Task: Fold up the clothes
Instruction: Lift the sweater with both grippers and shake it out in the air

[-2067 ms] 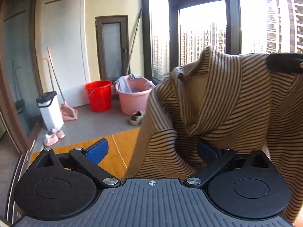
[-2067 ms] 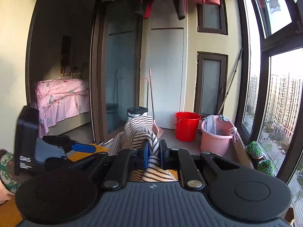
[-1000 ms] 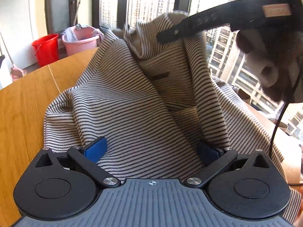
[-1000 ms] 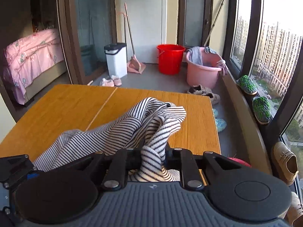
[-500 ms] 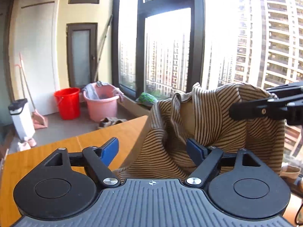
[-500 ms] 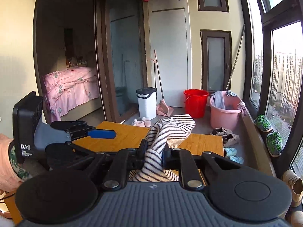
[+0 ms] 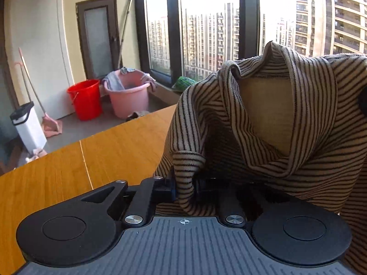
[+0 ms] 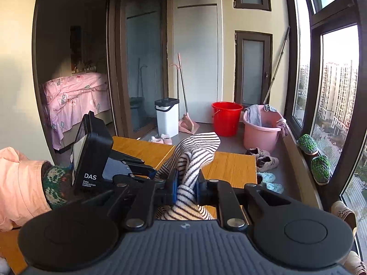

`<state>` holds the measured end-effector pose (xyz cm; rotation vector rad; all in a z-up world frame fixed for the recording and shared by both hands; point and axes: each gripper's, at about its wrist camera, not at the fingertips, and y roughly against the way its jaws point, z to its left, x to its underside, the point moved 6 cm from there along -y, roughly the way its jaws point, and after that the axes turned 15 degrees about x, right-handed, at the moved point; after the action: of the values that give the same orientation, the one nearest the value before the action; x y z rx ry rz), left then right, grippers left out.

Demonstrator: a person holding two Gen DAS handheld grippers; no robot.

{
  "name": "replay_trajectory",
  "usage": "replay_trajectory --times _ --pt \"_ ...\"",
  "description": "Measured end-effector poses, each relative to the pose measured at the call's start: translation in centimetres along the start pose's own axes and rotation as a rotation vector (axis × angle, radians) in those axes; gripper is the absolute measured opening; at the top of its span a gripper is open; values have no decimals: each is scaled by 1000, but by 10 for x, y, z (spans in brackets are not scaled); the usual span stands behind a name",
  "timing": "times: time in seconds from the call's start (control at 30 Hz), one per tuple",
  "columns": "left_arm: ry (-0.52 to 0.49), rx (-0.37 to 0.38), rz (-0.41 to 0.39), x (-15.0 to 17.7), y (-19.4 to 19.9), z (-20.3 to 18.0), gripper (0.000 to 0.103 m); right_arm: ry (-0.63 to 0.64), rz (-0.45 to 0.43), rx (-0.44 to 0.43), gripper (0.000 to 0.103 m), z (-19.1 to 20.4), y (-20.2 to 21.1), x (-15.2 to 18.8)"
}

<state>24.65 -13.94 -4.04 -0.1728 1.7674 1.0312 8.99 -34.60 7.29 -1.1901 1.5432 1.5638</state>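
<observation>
Both grippers are raised above a wooden table and tilted gently downward, side by side, each clamped on the same striped garment.

The left gripper has just closed its jaws, and a fold of the striped cloth is pinched between them. In the right wrist view its black body shows at the left, carried by a hand in a peach sleeve with a green patterned knit cuff.

The right gripper grips a bunched fold of the garment between its blue pads; the cloth rises in a loop above the jaws and a short tail hangs below them.

The tabletop lies bare to the left of the cloth, with a seam line across it. Its far edge ends short of the grey balcony floor, and its right edge faces the window sill.

The garment is cream with thin dark stripes, and soft. It hangs off the table between the two grippers, crumpled, its neckline sagging open and a plain inner face showing.

On the far floor stand a red bucket, a pink tub and a white lidded bin.
</observation>
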Motion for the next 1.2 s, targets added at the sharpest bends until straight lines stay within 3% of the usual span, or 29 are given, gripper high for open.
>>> replay_trajectory --times 0.2,0.4,0.67,0.8,0.97,1.1,1.2 --pt "20 -43 -56 -11 28 16 10 -7 2 96 12 -16 -10 6" --pt "1 -115 -245 -38 124 17 9 54 -99 197 11 -11 6 -11" --pt "-141 -223 -531 -71 289 -39 9 68 -428 134 11 27 103 -79" --pt "-264 -259 -619 -78 363 -92 9 71 -613 100 11 45 170 -105" --pt "-363 -281 -711 -73 430 -155 10 58 -780 56 11 50 248 -121" --pt "-377 -267 -751 -68 459 -172 13 34 -836 4 11 48 284 -131" --pt "-331 -271 -711 -64 450 -157 15 24 -782 -27 11 46 269 -137"
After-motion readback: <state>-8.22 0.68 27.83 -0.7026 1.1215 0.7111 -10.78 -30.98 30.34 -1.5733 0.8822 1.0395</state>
